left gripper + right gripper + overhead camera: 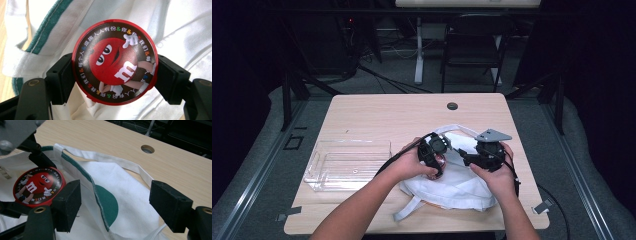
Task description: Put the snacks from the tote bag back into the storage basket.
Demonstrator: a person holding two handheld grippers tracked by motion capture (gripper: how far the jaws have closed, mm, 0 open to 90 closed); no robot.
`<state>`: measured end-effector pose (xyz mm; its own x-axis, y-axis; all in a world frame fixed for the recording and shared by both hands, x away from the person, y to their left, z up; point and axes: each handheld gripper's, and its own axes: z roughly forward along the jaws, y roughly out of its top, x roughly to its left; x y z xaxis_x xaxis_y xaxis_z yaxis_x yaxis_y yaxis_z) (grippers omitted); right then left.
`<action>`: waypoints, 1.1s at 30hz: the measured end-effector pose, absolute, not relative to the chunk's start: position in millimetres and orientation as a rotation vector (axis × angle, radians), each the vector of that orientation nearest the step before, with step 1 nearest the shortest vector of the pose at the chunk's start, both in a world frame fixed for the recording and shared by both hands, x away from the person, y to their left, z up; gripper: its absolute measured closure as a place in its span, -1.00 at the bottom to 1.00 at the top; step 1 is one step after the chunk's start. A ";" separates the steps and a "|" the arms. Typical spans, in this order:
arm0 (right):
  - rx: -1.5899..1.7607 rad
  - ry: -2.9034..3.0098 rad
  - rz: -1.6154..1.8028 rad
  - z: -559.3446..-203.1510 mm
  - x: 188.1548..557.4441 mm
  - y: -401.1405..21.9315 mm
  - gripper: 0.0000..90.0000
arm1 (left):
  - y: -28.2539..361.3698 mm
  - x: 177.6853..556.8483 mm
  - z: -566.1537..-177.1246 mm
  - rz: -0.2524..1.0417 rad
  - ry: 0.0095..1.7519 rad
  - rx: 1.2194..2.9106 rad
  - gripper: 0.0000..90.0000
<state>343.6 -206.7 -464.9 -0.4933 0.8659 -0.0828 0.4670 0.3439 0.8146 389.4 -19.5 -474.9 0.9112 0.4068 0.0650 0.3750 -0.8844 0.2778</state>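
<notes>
A round red tin (115,62) with a red candy character on its lid is clamped between the jaws of my left gripper (115,77), just above a white cloth bag (180,27) with green trim. From the right gripper view the same tin (38,186) sits at the left, held by the other gripper. My right gripper (115,207) is open over the bag's green edge (100,195), nothing between its fingers. In the high view both grippers, left (434,152) and right (469,159), hover over the bag (457,185) at the table's front right.
A clear plastic tray (347,162) lies on the left of the wooden table (402,112). A cable hole (452,106) sits near the far edge. The bag's straps (409,207) trail toward the front edge. A chair and desk legs stand beyond the table.
</notes>
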 end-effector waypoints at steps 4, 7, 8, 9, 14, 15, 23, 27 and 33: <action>1.159 2.099 1.026 -464.9 344.0 -207.4 -0.43 | -18.5 388.2 -470.5 0.193 0.576 2.811 -0.43; 1.162 2.099 1.024 -465.3 344.1 -207.0 -0.43 | -17.7 387.3 -467.2 0.196 0.576 2.805 -0.43; 1.163 2.101 1.024 -465.5 344.2 -207.1 -0.43 | -17.5 387.1 -466.3 0.197 0.576 2.803 -0.43; 1.165 2.098 1.027 -465.8 344.3 -207.0 -0.43 | -17.4 387.1 -465.5 0.196 0.572 2.807 -0.43; 1.162 2.104 1.025 -465.9 344.9 -208.6 -0.43 | -17.5 384.6 -461.1 0.197 0.561 2.810 -0.43; 1.165 2.102 1.022 -465.7 344.6 -208.6 -0.43 | -17.4 384.5 -460.8 0.201 0.557 2.806 -0.43; 1.163 2.102 1.019 -466.1 344.8 -207.9 -0.43 | -17.1 381.0 -453.1 0.198 0.545 2.803 -0.43; 1.162 2.104 1.018 -466.5 344.8 -207.3 -0.43 | -16.9 379.2 -448.3 0.202 0.542 2.798 -0.43; 1.162 2.102 1.022 -466.6 345.0 -208.1 -0.43 | -15.7 377.2 -441.0 0.214 0.530 2.803 -0.43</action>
<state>345.0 -208.1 -466.6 -0.4929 0.8661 -0.0835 0.4692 0.3454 0.8128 377.2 -15.7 -441.0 0.9217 0.3767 0.0922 0.3352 -0.8934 0.2991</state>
